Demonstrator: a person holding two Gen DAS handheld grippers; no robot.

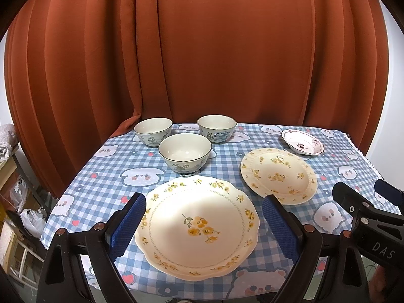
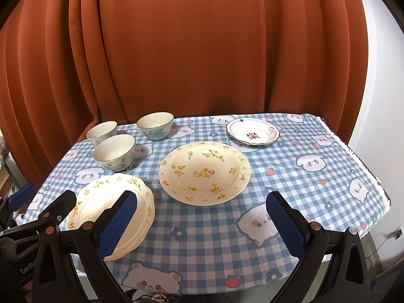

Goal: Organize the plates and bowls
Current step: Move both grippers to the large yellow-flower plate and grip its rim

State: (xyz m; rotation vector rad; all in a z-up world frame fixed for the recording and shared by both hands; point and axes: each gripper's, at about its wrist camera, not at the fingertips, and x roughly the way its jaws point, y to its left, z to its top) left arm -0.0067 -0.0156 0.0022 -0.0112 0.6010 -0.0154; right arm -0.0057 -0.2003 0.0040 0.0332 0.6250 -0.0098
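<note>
Cream-yellow floral plates and three blue-patterned bowls all sat flat and apart on the checkered tablecloth, so stacking looked unstarted. Both the left gripper and right gripper hovered spread wide, holding nothing. Next I'd guess pinching the scalloped plate rim; being round, it had no real long axis.

Both rigs look the same: the left black plastic two-finger gripper and the right black plastic two-finger gripper each carry textured blue rubber pads, with round copper-coloured screw heads on the arms and white lettering printed on the bodies
</note>
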